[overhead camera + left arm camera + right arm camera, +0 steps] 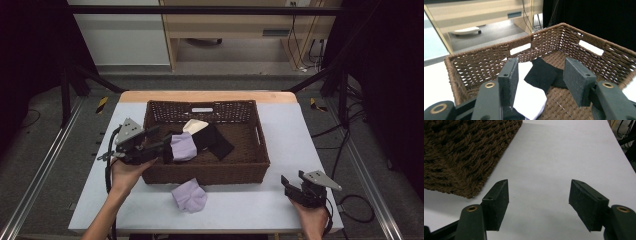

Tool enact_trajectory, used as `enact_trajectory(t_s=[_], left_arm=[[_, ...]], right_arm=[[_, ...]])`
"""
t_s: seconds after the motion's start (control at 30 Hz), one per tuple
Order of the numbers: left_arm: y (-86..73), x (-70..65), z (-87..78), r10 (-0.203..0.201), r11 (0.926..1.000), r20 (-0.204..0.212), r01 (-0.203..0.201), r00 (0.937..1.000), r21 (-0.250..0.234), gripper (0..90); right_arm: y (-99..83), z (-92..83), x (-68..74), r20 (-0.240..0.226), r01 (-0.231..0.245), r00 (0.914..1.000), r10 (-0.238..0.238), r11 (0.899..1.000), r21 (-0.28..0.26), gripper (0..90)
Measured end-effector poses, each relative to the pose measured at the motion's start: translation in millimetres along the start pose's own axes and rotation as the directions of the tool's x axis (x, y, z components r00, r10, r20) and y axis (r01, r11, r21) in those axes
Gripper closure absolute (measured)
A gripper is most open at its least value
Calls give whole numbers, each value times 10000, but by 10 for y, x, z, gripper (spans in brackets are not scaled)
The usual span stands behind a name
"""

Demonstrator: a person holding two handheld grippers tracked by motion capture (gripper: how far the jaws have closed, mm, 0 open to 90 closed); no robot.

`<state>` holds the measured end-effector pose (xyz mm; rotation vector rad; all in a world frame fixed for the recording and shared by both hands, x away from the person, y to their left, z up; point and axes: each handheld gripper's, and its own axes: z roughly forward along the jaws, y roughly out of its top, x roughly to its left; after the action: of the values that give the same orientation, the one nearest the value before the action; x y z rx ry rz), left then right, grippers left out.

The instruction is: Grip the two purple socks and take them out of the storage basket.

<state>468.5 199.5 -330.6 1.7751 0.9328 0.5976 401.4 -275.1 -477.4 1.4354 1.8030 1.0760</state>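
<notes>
A brown wicker basket (pixel 260 146) stands mid-table. Inside lie a lavender cloth (pixel 182 146), a cream cloth (pixel 194 125) and a black cloth (pixel 216 140). My left gripper (pixel 163 143) reaches over the basket's left wall with its tips at the lavender cloth. In the left gripper view the left gripper (pixel 541 63) is open, the pale cloth (pixel 529 97) lies below the jaws and the black cloth (pixel 541 73) lies beyond it. A second lavender cloth (pixel 189 195) rests on the table before the basket. My right gripper (pixel 292 180) (pixel 540 185) is open and holds nothing, low over bare table right of the basket (pixel 461 152).
The white table top (pixel 290 125) has free strips left and right of the basket. The table's front edge runs just behind my right gripper. Metal frame rails (pixel 50 160) flank the table, and cables (pixel 357 205) lie on the floor at the right.
</notes>
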Motion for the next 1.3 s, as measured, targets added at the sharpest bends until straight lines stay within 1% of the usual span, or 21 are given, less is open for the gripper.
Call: enact_trajectory(t_s=[0.13,0.23,0.37,0.47,0.57,0.63,0.7,0.77,0.8,0.87,0.9,0.97,1.0,1.1,1.13,1.17,1.2,1.23,1.3], left_arm=[[78,66,180,114,9997,-554,-101,9984,228,461],[100,120,323,-17,9994,-671,40,9977,346,466],[100,175,529,85,9978,-872,-28,9962,658,476],[66,227,672,-154,9960,-784,222,9968,866,481],[9,281,807,-121,9908,-938,246,9955,1334,485],[-29,317,869,-158,9869,-958,309,9953,1585,493],[-65,338,926,-287,9816,-852,442,9960,1858,496],[-95,348,968,-84,9762,-954,288,9954,2149,494],[-114,351,986,-43,9750,-979,259,9952,2205,493],[-144,361,1022,-131,9698,-1020,375,9947,2412,494],[-150,356,1037,-84,9670,-1077,354,9942,2521,495],[-164,332,1063,149,9633,-1109,155,9937,2679,495],[-177,316,1083,262,9588,-1133,71,9932,2839,495],[-214,271,1136,752,9398,-1150,-319,9905,3404,495],[-223,265,1151,872,9337,-1196,-393,9890,3559,495],[-235,264,1172,873,9269,-1206,-362,9889,3736,496],[-246,264,1193,860,9169,-1233,-301,9886,3980,498],[-259,259,1216,866,9083,-1342,-229,9872,4177,502],[-280,256,1255,854,8911,-1431,-114,9860,4537,501]], right_arm=[[1,7,-11,-9,-55,10000,55,10000,37,325],[2,11,-9,-9,13,10000,-13,10000,36,325],[2,12,-11,-27,-28,10000,28,10000,18,326],[2,10,-13,-44,-37,10000,37,10000,9,327],[2,11,-13,-56,-29,10000,30,10000,6,329],[1,12,-13,-55,-11,10000,11,10000,0,329],[1,14,-13,-64,-4,10000,4,10000,2,329],[2,16,-15,-62,-1,10000,1,10000,1,329],[2,18,-17,-67,15,10000,-15,10000,16,329],[3,20,-14,-77,13,10000,-13,10000,36,329],[2,21,-14,-68,42,10000,-42,10000,26,329],[2,22,-11,-78,44,10000,-44,10000,36,328],[2,23,-10,-70,52,10000,-51,10000,39,328],[3,23,-2,-97,34,9999,-34,10000,53,328],[3,25,0,-109,49,9999,-49,10000,68,328],[1,28,1,-93,96,9999,-95,9999,61,328],[0,29,2,-83,119,9999,-118,9999,63,328],[-2,30,3,-82,157,9998,-156,9999,49,328],[-3,23,12,-108,104,9999,-104,9999,59,328]])
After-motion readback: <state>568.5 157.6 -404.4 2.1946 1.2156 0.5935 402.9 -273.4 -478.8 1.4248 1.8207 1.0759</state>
